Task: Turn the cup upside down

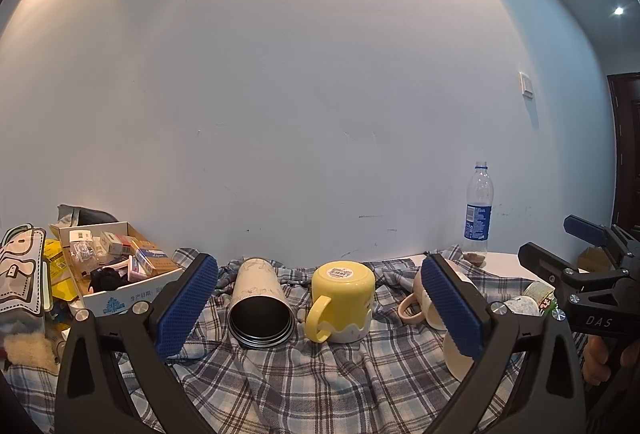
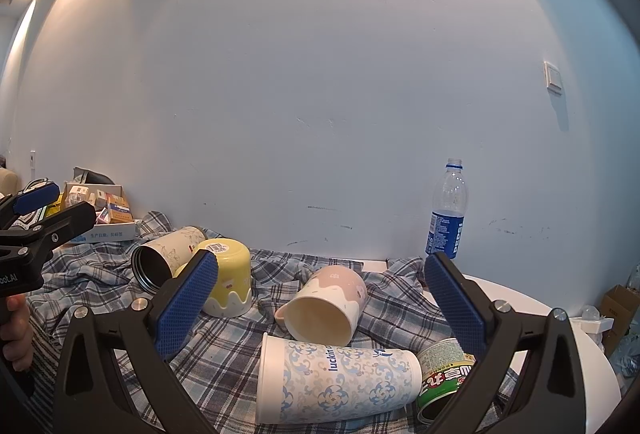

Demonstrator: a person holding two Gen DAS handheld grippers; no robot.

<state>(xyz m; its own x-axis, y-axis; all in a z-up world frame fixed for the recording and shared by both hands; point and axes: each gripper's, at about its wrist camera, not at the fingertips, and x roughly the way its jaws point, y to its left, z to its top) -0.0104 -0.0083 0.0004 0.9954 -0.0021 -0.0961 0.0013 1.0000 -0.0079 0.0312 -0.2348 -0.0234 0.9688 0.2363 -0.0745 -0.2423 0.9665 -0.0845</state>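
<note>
The paper cup (image 2: 334,380) lies nearest, on its side on the plaid cloth (image 2: 224,338) right under the right claw (image 2: 320,308), whose blue pads are spread wide with nothing between them. Its long axis runs across the view, rim to the left and base to the right, touching a green can (image 2: 444,374); white with blue floral print, it looks light and easy to crush. Just behind it a pink mug (image 2: 326,308) also lies on its side, mouth toward the camera and handle to the left. I judge these two the likely candidates, both nearer the right claw than the left. The left claw (image 1: 320,308) is likewise wide open and empty, facing a yellow mug (image 1: 342,300) already upside down and, beside it, a tumbler (image 1: 260,304) on its side, mouth toward the camera. Farther out, a bottle (image 2: 448,213) stands by the wall on the white surface (image 2: 520,302), and a box (image 1: 116,274) of clutter sits at the left.
</note>
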